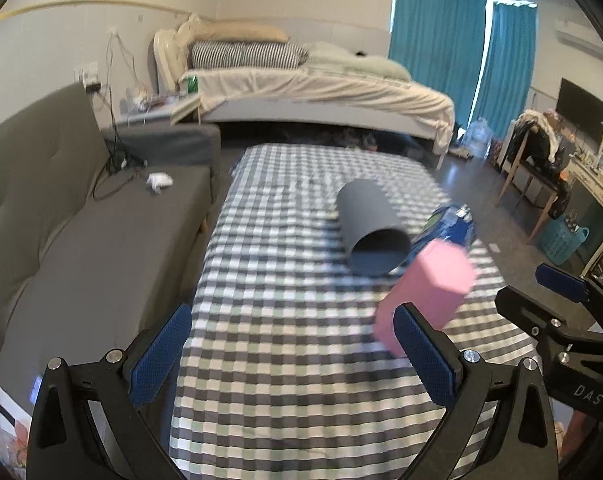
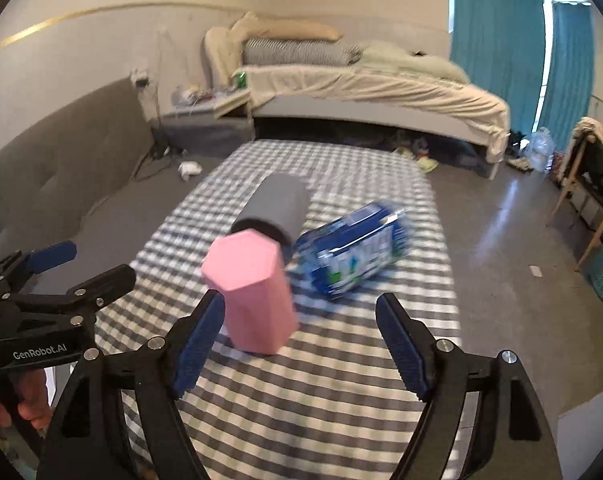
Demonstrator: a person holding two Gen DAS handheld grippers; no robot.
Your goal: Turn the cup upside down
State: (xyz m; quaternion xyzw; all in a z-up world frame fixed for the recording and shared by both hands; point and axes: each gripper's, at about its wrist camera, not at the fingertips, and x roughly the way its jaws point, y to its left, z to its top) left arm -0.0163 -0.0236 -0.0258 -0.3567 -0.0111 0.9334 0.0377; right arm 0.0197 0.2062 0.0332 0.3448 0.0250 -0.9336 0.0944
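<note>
A pink hexagonal cup [image 2: 253, 296] stands on the checkered table [image 2: 321, 380] with its closed end up; it also shows in the left wrist view [image 1: 425, 296]. A grey cup [image 1: 371, 228] lies on its side behind it, its mouth facing the cameras; it also shows in the right wrist view [image 2: 277, 208]. My left gripper [image 1: 293, 356] is open and empty, its right finger just in front of the pink cup. My right gripper [image 2: 297, 344] is open and empty, its left finger beside the pink cup.
A blue snack bag [image 2: 353, 252] lies on the table right of the cups. A grey sofa [image 1: 81, 220] runs along the table's left side. A bed [image 1: 321, 88] stands behind, and a chair [image 1: 533, 152] and a laundry basket [image 1: 561, 240] to the right.
</note>
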